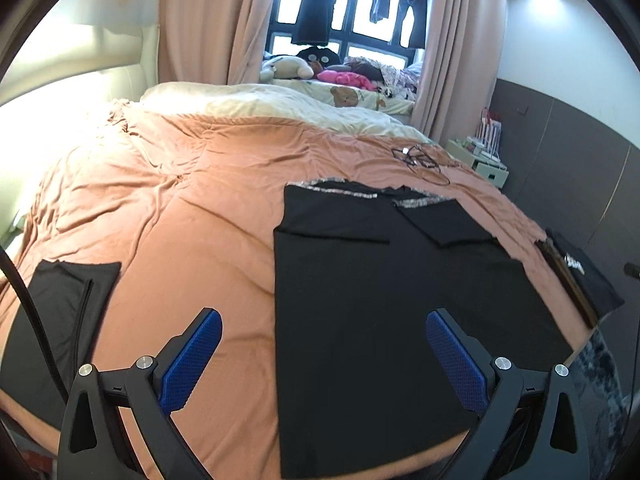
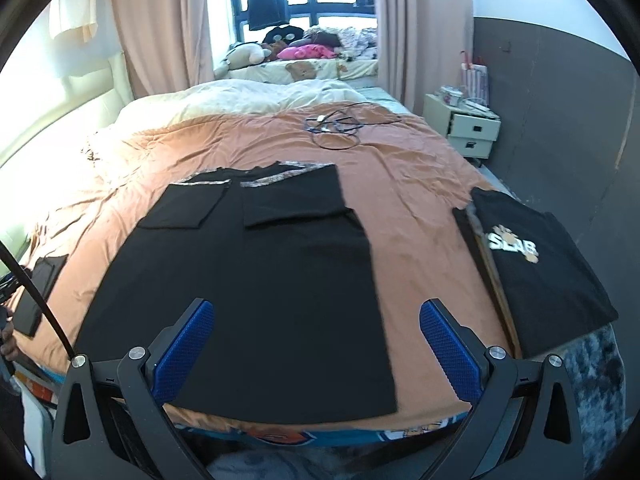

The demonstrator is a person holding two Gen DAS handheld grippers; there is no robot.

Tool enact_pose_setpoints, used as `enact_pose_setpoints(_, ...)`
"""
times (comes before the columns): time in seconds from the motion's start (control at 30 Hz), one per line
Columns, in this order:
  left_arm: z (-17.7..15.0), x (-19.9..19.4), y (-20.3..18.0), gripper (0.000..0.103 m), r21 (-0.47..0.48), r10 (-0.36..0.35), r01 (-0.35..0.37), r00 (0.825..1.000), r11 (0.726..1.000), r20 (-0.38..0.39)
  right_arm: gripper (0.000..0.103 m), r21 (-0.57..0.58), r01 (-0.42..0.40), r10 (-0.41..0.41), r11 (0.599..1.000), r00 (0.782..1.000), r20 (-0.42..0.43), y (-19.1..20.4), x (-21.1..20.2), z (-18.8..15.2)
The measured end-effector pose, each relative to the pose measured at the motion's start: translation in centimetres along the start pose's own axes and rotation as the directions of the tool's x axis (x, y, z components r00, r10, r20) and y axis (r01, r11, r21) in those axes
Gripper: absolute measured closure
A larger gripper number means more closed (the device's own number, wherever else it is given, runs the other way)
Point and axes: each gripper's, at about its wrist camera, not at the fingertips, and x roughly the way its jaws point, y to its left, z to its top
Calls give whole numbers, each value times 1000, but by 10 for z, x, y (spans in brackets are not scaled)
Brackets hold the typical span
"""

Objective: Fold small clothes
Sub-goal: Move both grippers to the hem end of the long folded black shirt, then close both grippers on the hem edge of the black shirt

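Each matte black plastic two-finger gripper, left (image 1: 324, 354) and right (image 2: 316, 346), carries textured blue rubber pads (image 1: 191, 360) and round silver pivot screws (image 2: 138, 353).

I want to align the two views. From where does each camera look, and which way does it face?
Left wrist: on the left gripper, facing up the bed toward the window; open blue fingers straddle the black shirt's left edge.
Right wrist: on the right gripper, same heading; open fingers straddle its right edge.
Shared: black shirt, orange bedspread, cables, printed black shirt.
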Motion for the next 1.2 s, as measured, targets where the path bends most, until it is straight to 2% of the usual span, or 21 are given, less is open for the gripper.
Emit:
enact_pose_setpoints(0.2,-36,-4,18,1,-38,1,-3,999,999,-48,0,40,-35,35,999,999,14,-16,-4,-37)
enact_pose_setpoints(0.33,-59,-2,35,2,-91,-5,-2,996,996,-84,0,65,-25,24,998,1000,19,-26,1,-57)
enact_pose_setpoints(0.4,-67,-2,43,6,-113,-4,-7,995,994,-96,0,85,-33,34,996,999,0,-30,9,-66)
enact_pose_setpoints(0.57,-87,8,58,30,-166,-46,19,986,986,-161,0,157,-42,49,987,998,-40,-42,30,-79)
enact_pose_setpoints(0.77,-113,33,64,55,-251,-138,71,955,965,-263,0,220,-29,47,975,996,-78,-58,56,-92)
enact_pose_setpoints(0.93,-125,51,70,56,-331,-182,68,927,941,-328,0,249,-15,46,968,992,-119,-66,76,-100)
enact_pose_setpoints(1.1,-134,65,69,57,-376,-208,59,906,925,-369,0,257,-44,82,965,987,-141,-71,95,-107)
enact_pose_setpoints(1.2,-138,70,69,58,-405,-222,56,899,913,-377,10,294,-72,121,953,981,-153,-81,108,-111)
